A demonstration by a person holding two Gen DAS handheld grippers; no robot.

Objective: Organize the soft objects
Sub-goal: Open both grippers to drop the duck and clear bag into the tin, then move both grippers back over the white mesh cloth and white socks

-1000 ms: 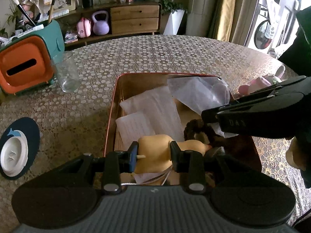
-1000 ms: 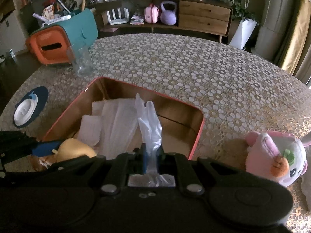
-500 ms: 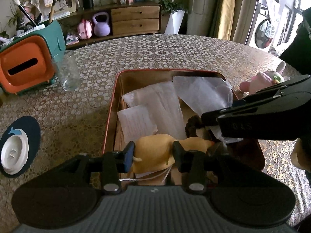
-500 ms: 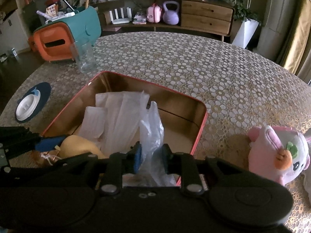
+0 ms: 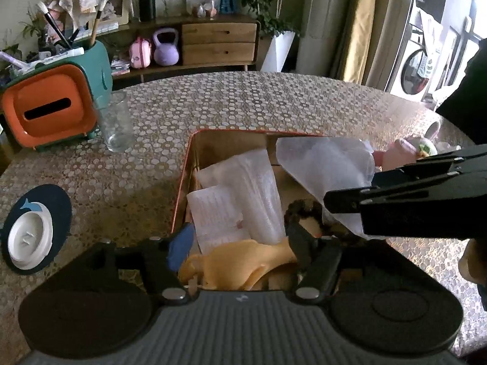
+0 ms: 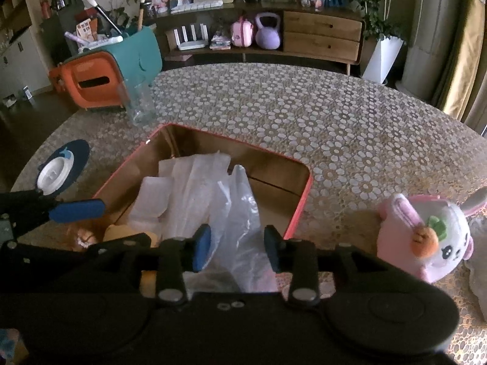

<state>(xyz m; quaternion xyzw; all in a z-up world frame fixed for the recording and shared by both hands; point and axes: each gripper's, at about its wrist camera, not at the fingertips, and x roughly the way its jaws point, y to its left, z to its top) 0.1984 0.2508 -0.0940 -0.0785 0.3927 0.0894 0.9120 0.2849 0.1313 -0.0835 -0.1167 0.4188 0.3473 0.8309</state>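
A red-rimmed box on the table holds white foam sheets, a clear plastic bag and a yellow soft toy. My left gripper is open, its jaws spread on either side of the yellow toy at the box's near end. My right gripper is open around the plastic bag, which lies loose between its jaws. A pink and white rabbit plush sits on the table right of the box.
An orange and teal tissue box and a drinking glass stand at the back left. A dark coaster with a white lid lies at the left edge. A sideboard stands behind the table.
Both grippers have opened. The left let go of the yellow toy, which now lies in the box. The right let go of the plastic bag, which has slumped into the box.
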